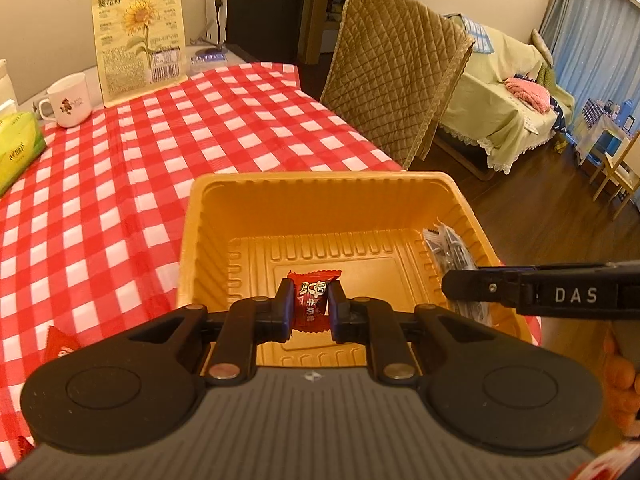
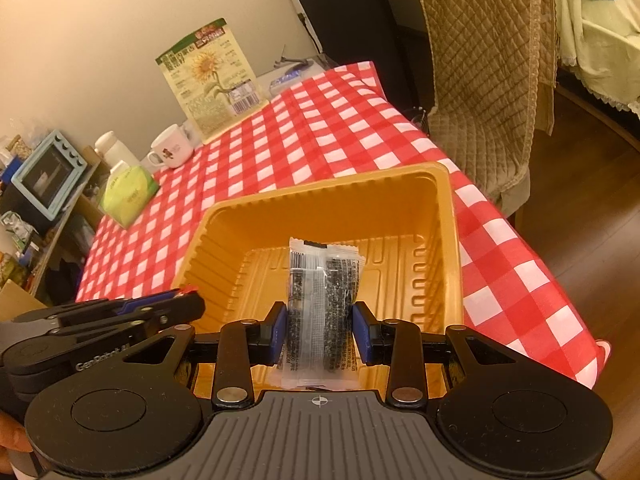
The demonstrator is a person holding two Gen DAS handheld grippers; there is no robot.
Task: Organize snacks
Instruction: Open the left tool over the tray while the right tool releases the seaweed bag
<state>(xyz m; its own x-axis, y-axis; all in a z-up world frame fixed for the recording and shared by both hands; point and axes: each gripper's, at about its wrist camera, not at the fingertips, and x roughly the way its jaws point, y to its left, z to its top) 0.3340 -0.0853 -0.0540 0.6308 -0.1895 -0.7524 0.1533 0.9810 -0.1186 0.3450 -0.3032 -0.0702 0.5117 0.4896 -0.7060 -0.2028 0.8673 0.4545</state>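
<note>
A golden plastic tray [image 1: 320, 184] sits at the near edge of the checked table, seen too in the right wrist view as the tray [image 2: 332, 196]. My left gripper [image 1: 311, 307] is shut on a small red wrapped candy [image 1: 311, 300], held over the tray's floor. My right gripper [image 2: 319, 330] is shut on a clear packet of dark snack [image 2: 320, 300], also held above the tray. The right gripper's fingers [image 1: 532, 290] reach in from the right in the left wrist view, with the packet [image 1: 448, 252] at the tray's right wall. The left gripper's fingers [image 2: 160, 310] show at the left of the right wrist view.
A red-and-white checked cloth [image 1: 160, 152] covers the table. At its far end stand a sunflower-seed bag [image 1: 140, 36], a white mug [image 1: 68, 100] and a green tissue pack [image 1: 20, 144]. A red packet [image 1: 60, 344] lies near the left gripper. A quilted chair [image 1: 396, 76] stands at the right.
</note>
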